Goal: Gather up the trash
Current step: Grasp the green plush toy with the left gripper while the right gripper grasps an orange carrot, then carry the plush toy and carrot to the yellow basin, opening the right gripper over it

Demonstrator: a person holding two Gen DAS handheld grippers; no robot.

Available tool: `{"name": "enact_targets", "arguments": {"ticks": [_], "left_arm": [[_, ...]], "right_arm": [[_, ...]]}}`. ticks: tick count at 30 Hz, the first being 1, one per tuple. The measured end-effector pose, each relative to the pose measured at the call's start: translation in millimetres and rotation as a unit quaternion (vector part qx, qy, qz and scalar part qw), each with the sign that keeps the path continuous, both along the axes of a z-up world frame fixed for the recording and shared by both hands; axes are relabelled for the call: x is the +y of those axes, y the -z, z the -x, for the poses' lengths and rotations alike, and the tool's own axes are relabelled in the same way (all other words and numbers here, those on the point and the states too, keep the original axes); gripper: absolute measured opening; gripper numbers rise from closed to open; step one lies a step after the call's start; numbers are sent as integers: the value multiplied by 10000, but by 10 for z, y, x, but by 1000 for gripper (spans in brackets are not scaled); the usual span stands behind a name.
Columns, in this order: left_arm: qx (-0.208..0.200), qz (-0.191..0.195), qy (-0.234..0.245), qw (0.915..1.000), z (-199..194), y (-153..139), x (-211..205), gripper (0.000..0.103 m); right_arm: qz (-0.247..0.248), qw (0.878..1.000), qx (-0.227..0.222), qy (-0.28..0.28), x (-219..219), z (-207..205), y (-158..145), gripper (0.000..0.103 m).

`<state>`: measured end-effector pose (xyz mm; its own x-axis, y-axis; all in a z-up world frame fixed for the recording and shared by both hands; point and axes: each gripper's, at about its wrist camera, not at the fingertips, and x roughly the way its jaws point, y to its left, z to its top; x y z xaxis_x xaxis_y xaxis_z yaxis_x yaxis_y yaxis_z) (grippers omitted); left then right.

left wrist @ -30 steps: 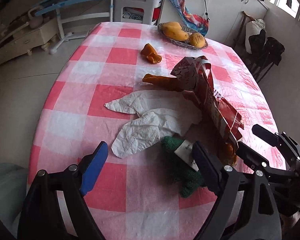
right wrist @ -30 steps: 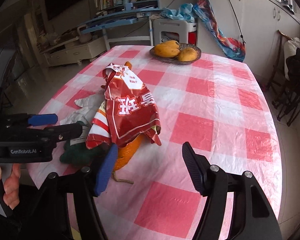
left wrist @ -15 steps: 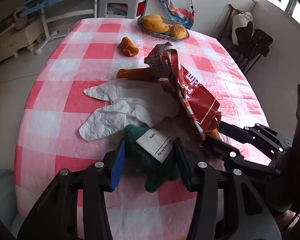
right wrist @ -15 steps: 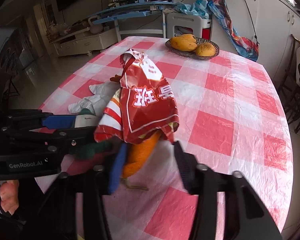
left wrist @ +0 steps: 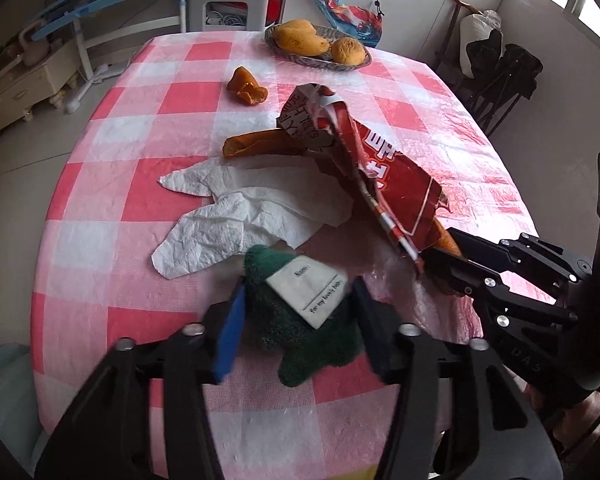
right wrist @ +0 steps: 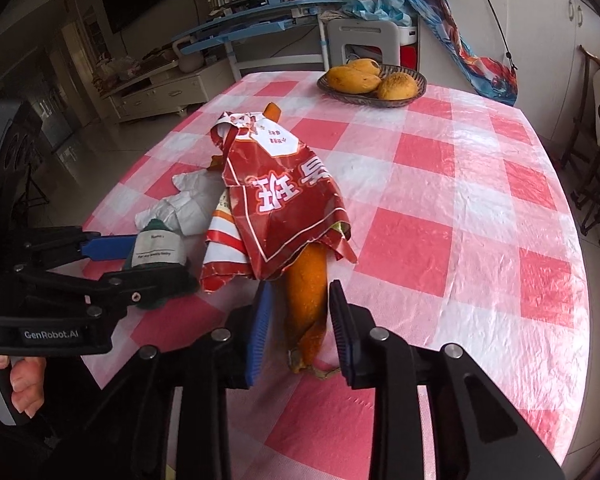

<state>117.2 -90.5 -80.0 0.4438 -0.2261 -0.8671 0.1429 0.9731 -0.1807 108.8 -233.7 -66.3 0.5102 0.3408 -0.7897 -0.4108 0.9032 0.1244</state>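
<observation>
The left gripper (left wrist: 298, 312) had just closed on the green cloth (left wrist: 300, 340) near the table's (left wrist: 112, 240) six-o'clock edge. A tissue (left wrist: 240, 216) lay at its eleven o'clock. At two o'clock the red wrapper (right wrist: 284, 208) draped an orange peel (right wrist: 308, 292), and the right gripper's (right wrist: 298, 324) jaws had just been closing narrowly round that peel, seemingly touching it.

Both wrist views look steeply down, sharing the checked table (left wrist: 112, 208).
</observation>
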Motion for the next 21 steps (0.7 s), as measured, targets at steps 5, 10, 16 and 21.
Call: {"name": "enact_targets", "arguments": {"ticks": [5, 10, 16, 21], "left_arm": [[-336, -49, 117, 9994, 80, -161, -53, 39], [-501, -89, 268, 9983, 167, -261, -141, 39], [-681, -173, 341, 9969, 286, -344, -184, 39], [-941, -432, 322, 9941, 428, -444, -184, 39]], "right_arm": [[-372, 9990, -170, -195, -95, 153, -215, 18], [-377, 9985, 256, -301, -190, 234, -187, 18], [-606, 9948, 555, -605, -204, 439, -185, 18], [-714, 9939, 508, -664, -257, 574, -240, 18]]}}
